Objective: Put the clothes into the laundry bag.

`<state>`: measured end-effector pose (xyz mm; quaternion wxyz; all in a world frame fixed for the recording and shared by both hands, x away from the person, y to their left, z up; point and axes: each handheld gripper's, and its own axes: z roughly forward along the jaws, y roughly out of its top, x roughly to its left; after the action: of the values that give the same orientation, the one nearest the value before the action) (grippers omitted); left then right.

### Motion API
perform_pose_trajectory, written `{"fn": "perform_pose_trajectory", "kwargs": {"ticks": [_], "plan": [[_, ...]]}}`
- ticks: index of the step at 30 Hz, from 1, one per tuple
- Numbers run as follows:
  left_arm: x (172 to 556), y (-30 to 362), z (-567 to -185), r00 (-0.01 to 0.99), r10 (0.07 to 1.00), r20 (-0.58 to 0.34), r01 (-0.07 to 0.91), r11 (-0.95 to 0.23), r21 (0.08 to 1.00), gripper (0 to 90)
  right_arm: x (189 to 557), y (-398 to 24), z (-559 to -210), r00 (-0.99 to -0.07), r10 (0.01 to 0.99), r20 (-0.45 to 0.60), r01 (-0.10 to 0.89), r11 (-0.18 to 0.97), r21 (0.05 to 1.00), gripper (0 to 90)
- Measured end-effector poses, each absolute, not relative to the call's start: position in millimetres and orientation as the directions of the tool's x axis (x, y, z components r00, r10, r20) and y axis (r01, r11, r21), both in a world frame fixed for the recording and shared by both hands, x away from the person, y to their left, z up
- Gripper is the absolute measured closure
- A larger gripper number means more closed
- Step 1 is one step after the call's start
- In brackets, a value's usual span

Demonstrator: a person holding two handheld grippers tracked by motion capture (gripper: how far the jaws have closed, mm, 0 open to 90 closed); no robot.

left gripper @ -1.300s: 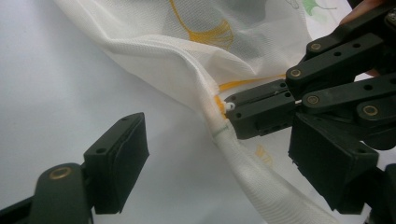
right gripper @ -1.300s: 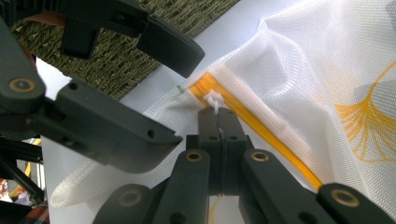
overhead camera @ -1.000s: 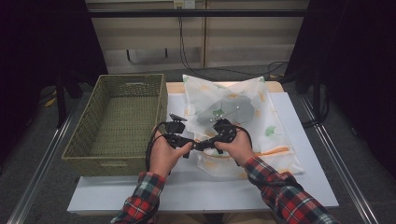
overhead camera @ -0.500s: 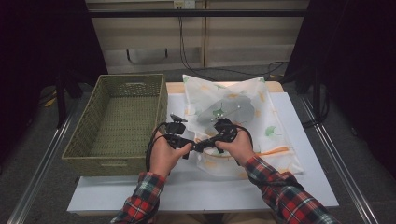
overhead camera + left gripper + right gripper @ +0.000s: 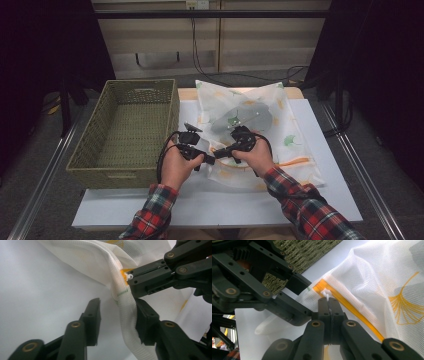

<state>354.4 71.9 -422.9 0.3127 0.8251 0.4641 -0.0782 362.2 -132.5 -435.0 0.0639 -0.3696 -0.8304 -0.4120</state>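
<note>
A white mesh bag [image 5: 280, 130] printed with ginkgo leaves lies on the table, with a grey item [image 5: 245, 119] inside it. My right gripper [image 5: 328, 301] is shut on the white zipper pull [image 5: 326, 293] at the end of the orange zipper [image 5: 352, 307]. My left gripper [image 5: 117, 302] has just been closing around the bag's folded edge [image 5: 125, 315]. The fabric rests against one pad, and the other pad stands apart from it. In the high view the left gripper [image 5: 207, 159] and right gripper [image 5: 220, 152] meet at the bag's near left corner.
A woven green basket [image 5: 125, 130] stands left of the bag, close to the left hand. The white table [image 5: 200, 200] has free room in front of the hands. Cables lie on the floor behind the table.
</note>
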Motion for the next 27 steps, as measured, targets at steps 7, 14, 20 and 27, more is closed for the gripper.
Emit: {"fn": "perform_pose_trajectory", "kwargs": {"ticks": [7,14,20,27], "plan": [[354.2,70.8,-420.2,0.562,0.715,-0.416,0.815,-0.396,0.422,79.3,361.4,-132.9,-434.6,-0.718,0.559,0.415,0.668,0.386,0.637,90.0],[353.6,70.7,-416.4,0.549,0.725,-0.417,0.828,-0.401,0.392,86.1,362.1,-132.8,-436.5,-0.716,0.556,0.423,0.674,0.39,0.627,90.0],[355.0,69.9,-419.6,0.552,0.729,-0.404,0.824,-0.406,0.395,77.2,360.8,-133.0,-435.1,-0.721,0.55,0.422,0.671,0.401,0.624,90.0],[357.8,69.2,-422.3,0.579,0.716,-0.391,0.804,-0.421,0.42,75.8,358.9,-131.5,-434.9,-0.727,0.538,0.427,0.667,0.404,0.626,90.0]]}}
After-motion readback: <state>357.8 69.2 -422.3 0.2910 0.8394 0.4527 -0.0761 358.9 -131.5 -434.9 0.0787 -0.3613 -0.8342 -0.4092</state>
